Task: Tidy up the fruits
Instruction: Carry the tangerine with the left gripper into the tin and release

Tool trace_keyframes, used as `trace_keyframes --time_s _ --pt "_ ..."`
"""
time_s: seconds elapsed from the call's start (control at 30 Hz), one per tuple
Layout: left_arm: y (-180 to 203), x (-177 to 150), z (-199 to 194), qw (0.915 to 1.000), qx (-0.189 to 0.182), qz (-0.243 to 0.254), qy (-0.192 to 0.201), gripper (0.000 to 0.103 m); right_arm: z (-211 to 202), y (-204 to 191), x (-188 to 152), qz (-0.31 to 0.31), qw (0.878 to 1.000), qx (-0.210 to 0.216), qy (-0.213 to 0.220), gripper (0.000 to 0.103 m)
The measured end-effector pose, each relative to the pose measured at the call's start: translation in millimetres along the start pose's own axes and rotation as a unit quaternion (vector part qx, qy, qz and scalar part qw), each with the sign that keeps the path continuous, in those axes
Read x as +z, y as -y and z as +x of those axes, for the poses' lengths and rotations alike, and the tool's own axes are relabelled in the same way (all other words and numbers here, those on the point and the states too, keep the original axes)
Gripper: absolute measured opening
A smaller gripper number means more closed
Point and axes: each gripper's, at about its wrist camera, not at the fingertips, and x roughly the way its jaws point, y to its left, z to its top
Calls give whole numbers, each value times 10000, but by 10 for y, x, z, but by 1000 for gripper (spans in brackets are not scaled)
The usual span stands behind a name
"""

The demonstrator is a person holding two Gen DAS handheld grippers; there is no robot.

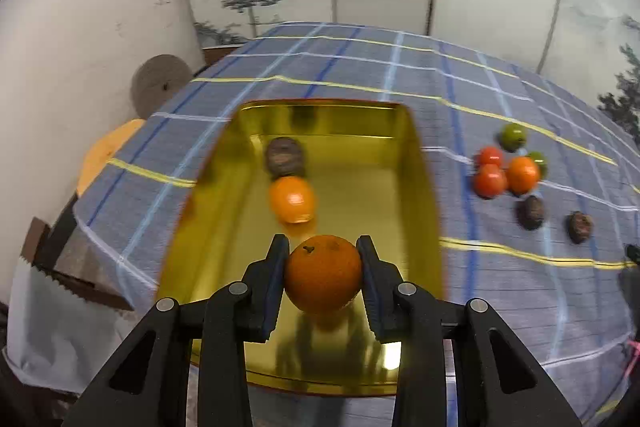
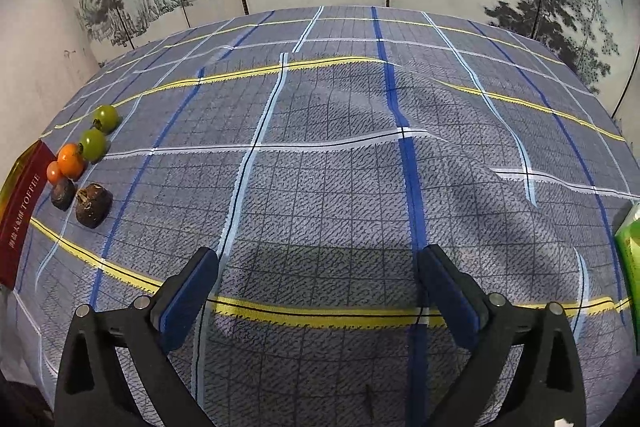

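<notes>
Orange fruit, round and dimpled, clamped between the jaws of the left gripper, held just above the near end of a gold tin tray. Blue pads pressed against both sides of the fruit. Already lying in the tray, further in: a second orange, and touching it from behind, a dark brown wrinkled fruit.

Off to the right of the tray, on the blue plaid tablecloth covering the surface, a loose cluster still to sort: two red tomatoes, another orange, two green fruits, two more brown ones.

Right gripper hovering over bare cloth, jaws wide apart, holding nothing. Green package at the far right edge.

Likely step: placing the carried orange into the tray. Next move probably calls for lowering it beside the other orange, then easing the jaws apart gently; a round fruit on smooth metal may roll.
</notes>
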Motion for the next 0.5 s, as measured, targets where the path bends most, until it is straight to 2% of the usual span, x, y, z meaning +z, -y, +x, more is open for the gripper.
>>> trace_keyframes --time_s 0.2,0.5 --pt "-328 -30 152 9998 65 -206 -46 36 14 -17 2 -52 10000 -56 -30 101" --pt "-438 -44 361 9995 176 -175 -181 36 13 -28 2 -70 9999 -79 -41 101"
